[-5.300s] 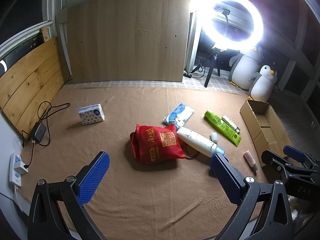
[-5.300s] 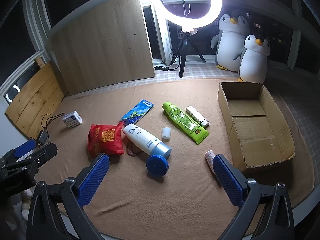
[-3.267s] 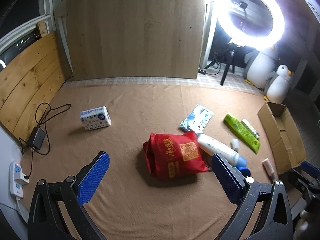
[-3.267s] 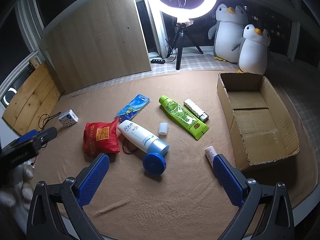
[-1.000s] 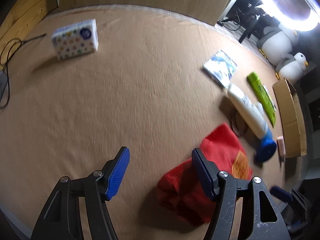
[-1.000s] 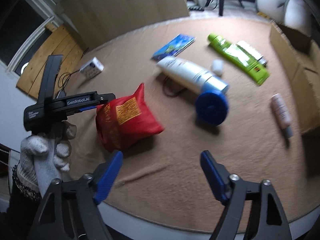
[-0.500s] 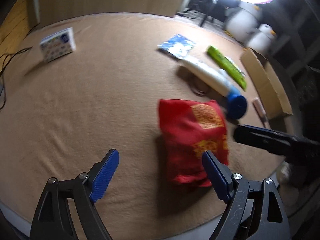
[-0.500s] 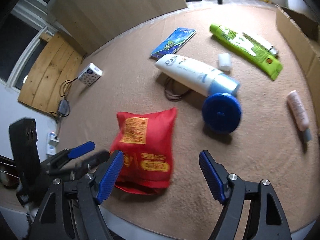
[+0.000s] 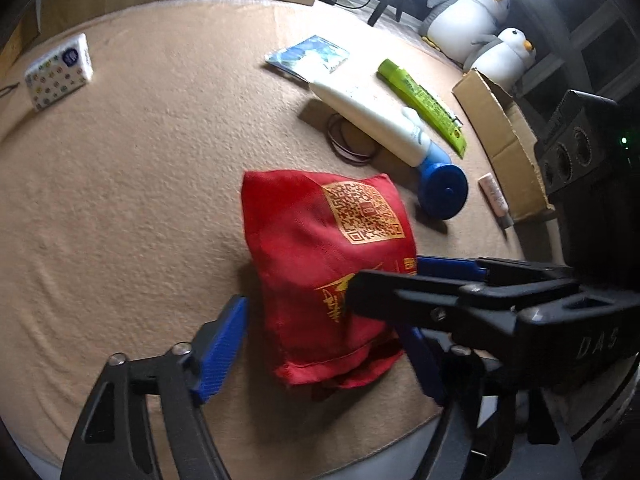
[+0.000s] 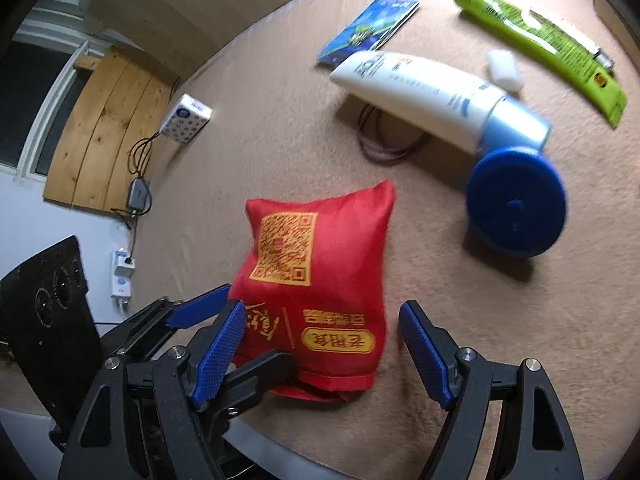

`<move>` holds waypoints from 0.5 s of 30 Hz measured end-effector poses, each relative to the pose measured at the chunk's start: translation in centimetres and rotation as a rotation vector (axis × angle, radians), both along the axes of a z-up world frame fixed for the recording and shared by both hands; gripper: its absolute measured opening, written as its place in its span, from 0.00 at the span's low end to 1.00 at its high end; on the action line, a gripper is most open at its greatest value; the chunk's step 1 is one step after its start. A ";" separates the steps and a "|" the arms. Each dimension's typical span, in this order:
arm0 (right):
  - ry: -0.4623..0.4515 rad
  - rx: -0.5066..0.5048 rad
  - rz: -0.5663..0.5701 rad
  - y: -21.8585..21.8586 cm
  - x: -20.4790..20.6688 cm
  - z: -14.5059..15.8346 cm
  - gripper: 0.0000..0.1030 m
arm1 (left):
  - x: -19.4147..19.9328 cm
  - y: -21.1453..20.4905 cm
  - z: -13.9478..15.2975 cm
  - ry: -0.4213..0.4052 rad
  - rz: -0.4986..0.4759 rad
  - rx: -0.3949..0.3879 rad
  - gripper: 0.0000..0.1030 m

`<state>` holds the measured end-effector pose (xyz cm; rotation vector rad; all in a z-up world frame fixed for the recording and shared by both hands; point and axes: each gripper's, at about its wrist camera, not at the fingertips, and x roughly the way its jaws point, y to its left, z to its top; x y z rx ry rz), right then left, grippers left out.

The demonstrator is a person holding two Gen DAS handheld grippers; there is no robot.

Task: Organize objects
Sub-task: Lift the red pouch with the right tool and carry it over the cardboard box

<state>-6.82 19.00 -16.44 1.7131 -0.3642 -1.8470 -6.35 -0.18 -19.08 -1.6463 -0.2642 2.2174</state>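
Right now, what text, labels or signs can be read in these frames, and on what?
"DAS": on the black right tongs.
QR code and yellow Chinese characters, unreadable: red fabric bag.
White plastic tube, green tube, dotted white box: print too blurred.

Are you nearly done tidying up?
Just starting. Nothing shows in the box yet. The open left gripper and right gripper straddle the red bag. The white tube, green tube, blue disc, booklet and tissue pack lie on the mat.
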 end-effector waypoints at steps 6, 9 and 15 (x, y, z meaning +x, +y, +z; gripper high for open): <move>0.025 0.012 0.036 -0.7 0.0 0.3 0.70 | 0.1 1.1 0.2 0.015 -0.012 -0.016 0.68; 0.044 0.014 0.035 -0.2 0.0 0.8 0.67 | 0.2 1.6 0.9 0.031 -0.008 -0.018 0.68; 0.116 0.014 0.028 1.3 0.0 2.9 0.65 | 0.0 3.8 3.2 0.099 -0.029 -0.037 0.68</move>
